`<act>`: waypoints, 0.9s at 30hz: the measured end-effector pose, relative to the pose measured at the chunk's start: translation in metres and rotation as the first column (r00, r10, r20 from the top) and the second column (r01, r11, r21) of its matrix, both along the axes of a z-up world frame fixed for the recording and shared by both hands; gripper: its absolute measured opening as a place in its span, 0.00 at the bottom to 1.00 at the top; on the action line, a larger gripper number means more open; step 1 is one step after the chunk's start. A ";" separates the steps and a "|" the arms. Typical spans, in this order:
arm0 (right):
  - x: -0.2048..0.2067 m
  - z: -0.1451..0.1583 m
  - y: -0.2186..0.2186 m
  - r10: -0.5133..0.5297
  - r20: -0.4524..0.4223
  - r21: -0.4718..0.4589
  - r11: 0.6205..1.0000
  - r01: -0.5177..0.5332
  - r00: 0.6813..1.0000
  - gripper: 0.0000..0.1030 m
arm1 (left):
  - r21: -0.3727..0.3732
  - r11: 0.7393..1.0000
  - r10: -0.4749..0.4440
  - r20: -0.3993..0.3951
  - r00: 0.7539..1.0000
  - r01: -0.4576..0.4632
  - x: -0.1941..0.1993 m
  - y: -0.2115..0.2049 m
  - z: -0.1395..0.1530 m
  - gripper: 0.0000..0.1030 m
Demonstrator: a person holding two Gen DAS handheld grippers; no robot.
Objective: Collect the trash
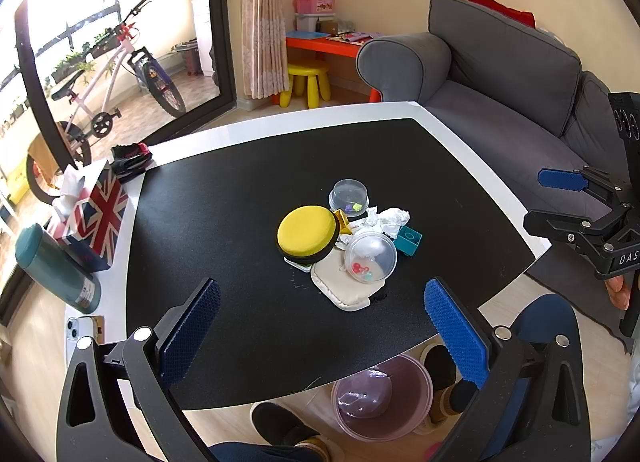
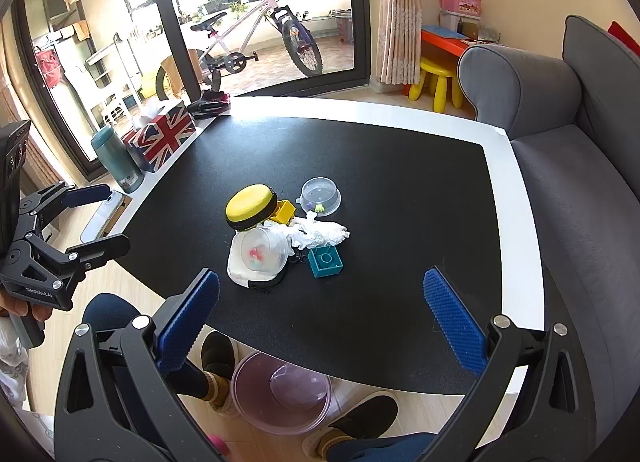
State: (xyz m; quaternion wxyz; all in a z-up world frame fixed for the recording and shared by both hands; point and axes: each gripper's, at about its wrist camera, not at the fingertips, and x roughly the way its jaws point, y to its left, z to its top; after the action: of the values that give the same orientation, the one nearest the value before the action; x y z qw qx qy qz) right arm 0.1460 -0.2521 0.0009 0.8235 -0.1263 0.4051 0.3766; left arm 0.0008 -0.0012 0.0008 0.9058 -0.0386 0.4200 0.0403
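Note:
Crumpled white tissue [image 1: 390, 219] [image 2: 320, 233] lies in a small pile at the middle of the black table mat [image 1: 240, 198] [image 2: 400, 182]. A pink trash bin [image 1: 382, 398] [image 2: 282, 396] stands on the floor below the table's near edge. My left gripper [image 1: 322, 322] is open and empty, hovering above the near part of the mat. My right gripper [image 2: 320, 318] is open and empty too, held over the near edge. Each gripper also shows in the other's view, the right one [image 1: 560, 198] and the left one [image 2: 96, 218].
The pile also holds a yellow round case [image 1: 307, 231] [image 2: 250, 206], two clear plastic domes [image 1: 370, 256] [image 1: 348, 196], a teal brick [image 1: 408, 240] [image 2: 325, 260] and a cream cloth [image 1: 344, 286]. A Union Jack tissue box [image 1: 94, 218], teal bottle [image 1: 56, 268] and phone [image 1: 82, 336] stand at left. A grey sofa [image 1: 500, 74] is at right.

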 end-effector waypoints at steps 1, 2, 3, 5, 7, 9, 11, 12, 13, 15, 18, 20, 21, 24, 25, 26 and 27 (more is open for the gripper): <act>0.000 0.000 0.000 0.000 0.000 0.000 1.000 0.000 1.000 0.97 | 0.001 1.000 0.000 0.000 1.000 0.000 0.000 0.000 0.000 0.95; 0.000 0.000 0.000 0.000 0.000 0.000 1.000 0.000 1.000 0.97 | 0.001 1.000 0.000 0.000 1.000 0.000 0.000 0.000 0.000 0.95; 0.000 0.000 0.000 0.000 0.000 0.000 1.000 0.000 1.000 0.97 | 0.001 1.000 0.000 -0.001 1.000 0.000 0.000 0.000 0.000 0.95; 0.000 0.000 0.000 0.000 -0.001 0.001 1.000 0.000 1.000 0.97 | 0.000 1.000 -0.001 -0.001 1.000 0.001 0.000 0.000 0.000 0.95; 0.000 0.000 0.000 0.000 -0.001 -0.001 1.000 0.000 1.000 0.97 | 0.000 1.000 -0.001 -0.001 1.000 0.001 0.000 0.001 -0.001 0.95; 0.000 0.000 0.000 0.000 -0.002 0.000 1.000 0.000 1.000 0.97 | 0.000 1.000 -0.001 -0.001 1.000 0.001 0.000 0.000 -0.001 0.95; 0.001 0.000 -0.002 0.000 -0.002 0.000 1.000 0.000 1.000 0.97 | 0.000 1.000 -0.001 -0.001 1.000 0.001 0.000 0.000 -0.001 0.95; 0.001 0.000 -0.002 0.000 -0.001 0.000 1.000 0.000 1.000 0.97 | 0.001 1.000 -0.001 -0.001 1.000 0.001 0.000 0.000 -0.001 0.95; 0.001 0.000 -0.002 0.000 -0.002 0.000 1.000 0.000 1.000 0.97 | 0.001 1.000 -0.001 -0.002 1.000 0.001 0.001 0.000 -0.001 0.95; 0.001 0.000 -0.002 0.000 -0.001 0.000 1.000 0.000 1.000 0.97 | 0.001 1.000 -0.001 -0.002 1.000 0.001 0.001 0.000 -0.001 0.95; 0.001 0.000 -0.002 0.001 -0.003 0.000 1.000 -0.001 1.000 0.97 | 0.001 1.000 -0.001 -0.002 1.000 0.001 0.001 0.000 -0.001 0.95; 0.001 -0.001 -0.002 0.000 -0.003 0.000 1.000 0.000 1.000 0.97 | 0.001 1.000 -0.001 -0.003 1.000 0.001 0.000 0.000 -0.001 0.95; 0.001 0.000 -0.002 -0.001 -0.003 -0.001 1.000 0.001 1.000 0.97 | 0.001 1.000 -0.002 -0.002 1.000 0.002 0.000 0.000 -0.001 0.95; 0.001 0.000 -0.002 -0.001 -0.002 -0.001 1.000 0.001 1.000 0.97 | 0.001 1.000 -0.002 -0.003 1.000 0.002 0.000 0.001 -0.001 0.95; 0.001 -0.001 -0.002 0.000 -0.003 0.000 1.000 0.000 1.000 0.97 | 0.001 1.000 -0.002 -0.003 1.000 0.002 0.000 0.001 -0.001 0.95; 0.001 -0.001 -0.002 -0.001 -0.004 0.000 1.000 0.001 1.000 0.97 | 0.002 1.000 -0.002 -0.002 1.000 0.002 0.000 0.000 -0.001 0.95; 0.001 0.000 -0.002 -0.001 -0.003 0.000 1.000 0.001 1.000 0.97 | 0.002 1.000 -0.003 -0.002 1.000 0.003 0.000 0.001 -0.001 0.95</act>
State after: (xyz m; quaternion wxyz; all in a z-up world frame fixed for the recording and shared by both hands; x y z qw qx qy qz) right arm 0.1470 -0.2541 0.0004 0.8230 -0.1258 0.4064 0.3765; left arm 0.0011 -0.0006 -0.0002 0.9054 -0.0371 0.4210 0.0396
